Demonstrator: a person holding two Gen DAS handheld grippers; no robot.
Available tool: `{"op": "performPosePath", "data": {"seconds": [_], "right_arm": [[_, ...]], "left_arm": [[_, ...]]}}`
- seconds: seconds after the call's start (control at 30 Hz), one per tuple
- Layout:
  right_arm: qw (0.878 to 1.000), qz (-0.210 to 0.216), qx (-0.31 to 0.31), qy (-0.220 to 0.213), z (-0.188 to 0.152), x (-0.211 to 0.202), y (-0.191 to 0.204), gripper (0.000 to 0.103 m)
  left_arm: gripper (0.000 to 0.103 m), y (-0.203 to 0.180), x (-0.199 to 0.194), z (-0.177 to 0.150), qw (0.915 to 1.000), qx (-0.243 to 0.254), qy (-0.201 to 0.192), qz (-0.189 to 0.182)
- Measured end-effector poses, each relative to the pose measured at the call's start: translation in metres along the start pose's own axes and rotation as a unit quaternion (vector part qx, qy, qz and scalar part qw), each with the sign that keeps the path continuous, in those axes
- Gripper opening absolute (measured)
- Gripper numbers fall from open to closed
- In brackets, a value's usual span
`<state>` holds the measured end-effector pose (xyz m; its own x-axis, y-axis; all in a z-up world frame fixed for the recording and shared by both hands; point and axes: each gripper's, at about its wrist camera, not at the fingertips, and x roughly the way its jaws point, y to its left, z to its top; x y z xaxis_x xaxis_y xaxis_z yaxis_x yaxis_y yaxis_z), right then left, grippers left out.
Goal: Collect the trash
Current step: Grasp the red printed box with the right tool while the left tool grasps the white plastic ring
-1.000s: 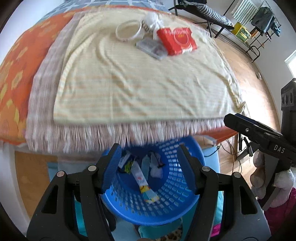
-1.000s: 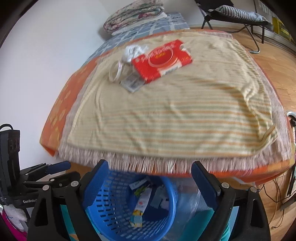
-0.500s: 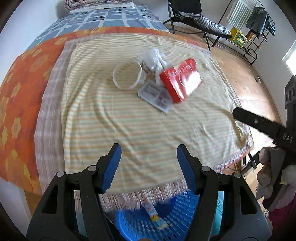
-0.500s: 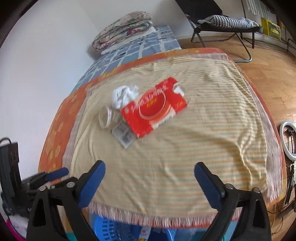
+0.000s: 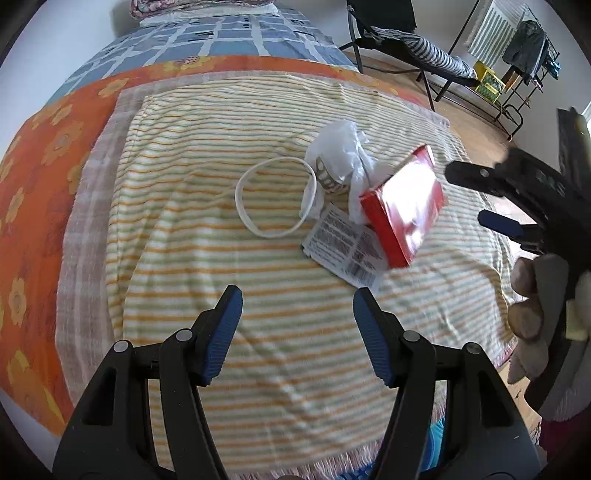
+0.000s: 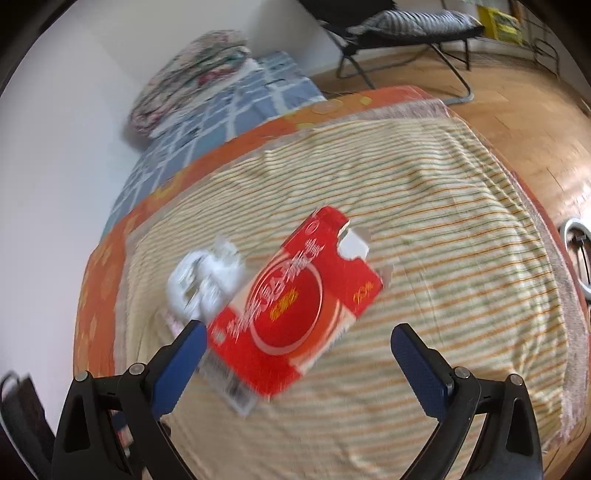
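Observation:
A small heap of trash lies on the striped blanket (image 5: 207, 258) of a bed: a flat red carton (image 5: 406, 206) (image 6: 295, 314), a crumpled white plastic bag (image 5: 343, 155) (image 6: 207, 277), a white ring (image 5: 275, 197) and a printed sachet (image 5: 343, 247). My left gripper (image 5: 297, 319) hovers open over bare blanket just short of the sachet, nothing between its blue pads. My right gripper (image 6: 297, 347) stands wide open just in front of the red carton, its left pad at the carton's near corner, and appears at the right edge of the left wrist view (image 5: 480, 199).
A folded quilt (image 6: 192, 74) lies at the head of the bed by the white wall. A black folding chair (image 5: 402, 33) and a clothes rack (image 5: 524, 48) stand on the wooden floor (image 6: 517, 110) beyond. A gloved hand (image 5: 532, 295) holds the right gripper.
Both grippers have moved from above the blue basket at the bed's foot forward over the blanket toward the trash heap. The basket has dropped out of view. The right jaws widened slightly.

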<state>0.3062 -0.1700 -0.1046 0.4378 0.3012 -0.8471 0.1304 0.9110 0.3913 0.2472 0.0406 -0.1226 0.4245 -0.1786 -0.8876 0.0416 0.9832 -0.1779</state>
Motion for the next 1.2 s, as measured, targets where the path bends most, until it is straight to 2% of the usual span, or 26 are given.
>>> {"op": "performPosePath", "data": {"seconds": [0.13,0.27,0.4,0.57,0.77,0.8,0.93,1.03,1.1,1.13,1.17,1.2], "right_arm": [[0.999,-0.003,0.052,0.009,0.011,0.021,-0.006,0.101],[0.996,-0.017,0.083,0.020,0.018,0.041,-0.010,0.101],[0.993,-0.011,0.111,0.030,0.021,0.056,-0.013,0.101],[0.993,-0.022,0.102,0.050,0.021,0.071,-0.009,0.103],[0.997,-0.034,0.015,0.064,0.015,0.073,0.003,0.101],[0.997,-0.030,0.003,0.066,0.013,0.072,0.003,0.101],[0.996,-0.031,-0.047,0.068,0.007,0.067,0.000,0.100],[0.993,-0.048,-0.090,0.068,0.000,0.062,-0.005,0.100],[0.988,-0.075,-0.121,0.064,-0.004,0.059,-0.010,0.100],[0.983,-0.095,-0.144,0.059,-0.007,0.058,-0.012,0.100],[0.980,-0.105,-0.162,0.054,-0.010,0.056,-0.014,0.100],[0.979,-0.104,-0.168,0.052,-0.011,0.054,-0.018,0.100]], "left_arm": [[0.064,0.005,0.011,0.010,1.0000,-0.004,-0.002,0.000],[0.064,0.008,0.019,0.021,1.0000,-0.003,-0.006,0.000],[0.064,0.011,0.028,0.030,1.0000,0.000,-0.006,0.002],[0.064,0.014,0.039,0.040,0.9999,-0.006,-0.009,0.002],[0.064,0.008,0.051,0.049,0.9999,-0.006,-0.008,-0.003],[0.062,0.006,0.053,0.049,1.0000,-0.003,-0.007,-0.001],[0.043,0.003,0.063,0.052,1.0000,0.003,0.003,0.008],[0.033,0.008,0.068,0.054,0.9999,-0.007,0.007,0.008],[0.031,0.012,0.071,0.054,0.9999,-0.005,0.009,0.012],[0.024,0.012,0.072,0.053,0.9998,0.000,0.009,0.016],[0.016,0.013,0.073,0.052,0.9997,0.006,0.009,0.022],[0.012,0.014,0.073,0.051,0.9995,0.011,0.008,0.027]]}}
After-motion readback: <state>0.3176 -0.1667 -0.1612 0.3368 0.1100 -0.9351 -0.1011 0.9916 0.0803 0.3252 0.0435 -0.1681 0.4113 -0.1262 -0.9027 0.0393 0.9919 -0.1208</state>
